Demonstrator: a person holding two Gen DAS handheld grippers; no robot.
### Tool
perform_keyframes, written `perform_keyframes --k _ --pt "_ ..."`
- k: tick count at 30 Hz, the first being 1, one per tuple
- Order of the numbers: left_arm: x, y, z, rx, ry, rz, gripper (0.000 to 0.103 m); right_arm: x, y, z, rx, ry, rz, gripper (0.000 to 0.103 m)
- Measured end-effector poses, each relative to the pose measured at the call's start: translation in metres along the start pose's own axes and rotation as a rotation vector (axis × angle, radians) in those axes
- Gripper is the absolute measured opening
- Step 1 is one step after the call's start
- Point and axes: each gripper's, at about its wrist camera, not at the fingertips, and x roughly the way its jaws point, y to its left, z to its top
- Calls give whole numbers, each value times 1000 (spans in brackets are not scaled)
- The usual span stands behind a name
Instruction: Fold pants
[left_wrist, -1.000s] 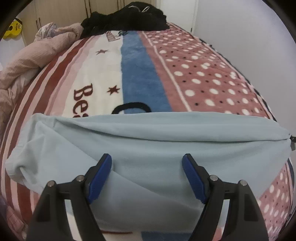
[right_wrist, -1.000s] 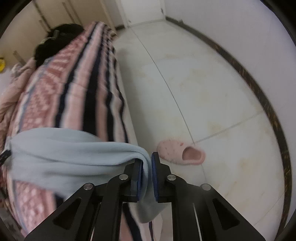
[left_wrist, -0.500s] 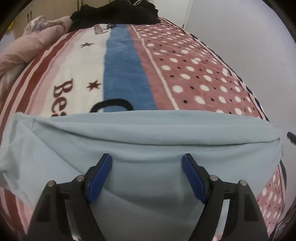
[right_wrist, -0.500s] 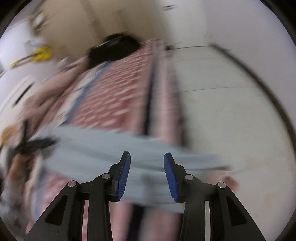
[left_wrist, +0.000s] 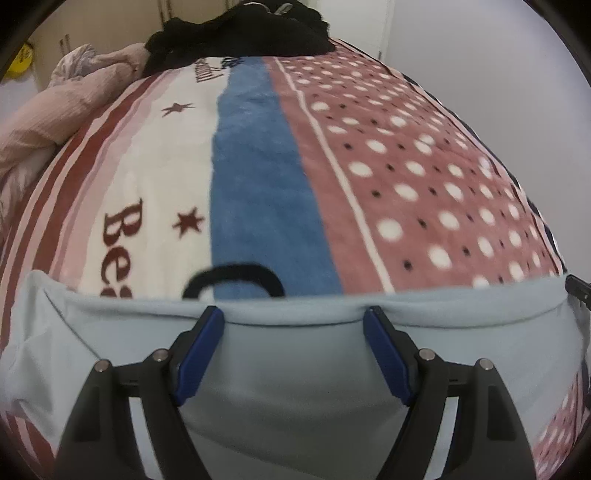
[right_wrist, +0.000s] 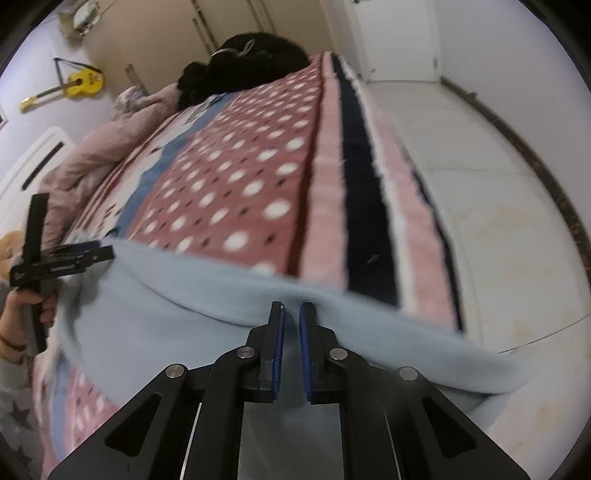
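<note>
Both grippers shifted along one pair of pants (left_wrist: 295, 387); right jaws closed.

You're in a home bedroom: a bed (left_wrist: 258, 177) with a patterned blanket, a wardrobe (right_wrist: 177, 33), a guitar (right_wrist: 74, 85) on the wall.

Pants (left_wrist: 295, 369) lie across the blanket's (left_wrist: 258, 184) near edge, clothes pile (left_wrist: 251, 26) behind.

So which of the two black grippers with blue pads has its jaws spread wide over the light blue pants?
The left gripper: its blue pads stand wide apart over the light blue pants, while the right gripper is shut.
</note>
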Motion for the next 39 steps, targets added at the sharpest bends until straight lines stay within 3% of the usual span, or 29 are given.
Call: perform_keyframes --k 2,4,8,11,13,16,20,23,24,26,27,28,31,34,36,39 --pt "2 7 5 -33 -21 14 76 -1 -2 11 -25 -49 -95 7" --pt "2 12 7 -60 -29 9 76 -1 -13 15 -12 -30 -93 8" --pt "-11 11 -2 -40 -48 -19 76 -19 -9 12 14 -45 31 9" --pt "-26 10 -10 -18 -91 -47 76 -35 8 4 -34 -47 105 14" --pt "-31 11 -15 -36 -81 -70 76 -27 16 0 -55 15 142 14" --pt "-40 11 -25 -58 -82 -97 76 -10 6 -1 -27 38 43 14" --pt "-54 9 -39 -51 -89 -98 76 4 -41 18 99 -35 -52 14" --pt "-67 10 -48 -36 -104 -86 76 -3 -67 23 171 -41 -72 18" --pt "-70 11 -51 -35 -107 -89 76 -10 -71 22 175 -48 -65 18" --pt "-78 12 -58 -32 -112 -104 76 -33 -78 14 161 -54 -27 29" --pt "-82 12 -63 -26 -113 -110 76 -44 -80 7 140 -41 -8 42" --pt "-84 11 -66 -19 -112 -112 76 -52 -80 2 119 -31 2 46" --pt "-92 7 -80 3 -113 -103 76 -75 -79 -31 31 2 0 46" --pt "-95 2 -89 13 -108 -94 76 -79 -91 -54 53 17 9 46" --pt "-96 -2 -93 18 -103 -86 76 -75 -101 -59 99 -7 49 46" --pt "-99 -7 -94 27 -100 -74 76 -64 -112 -54 156 -59 161 36"
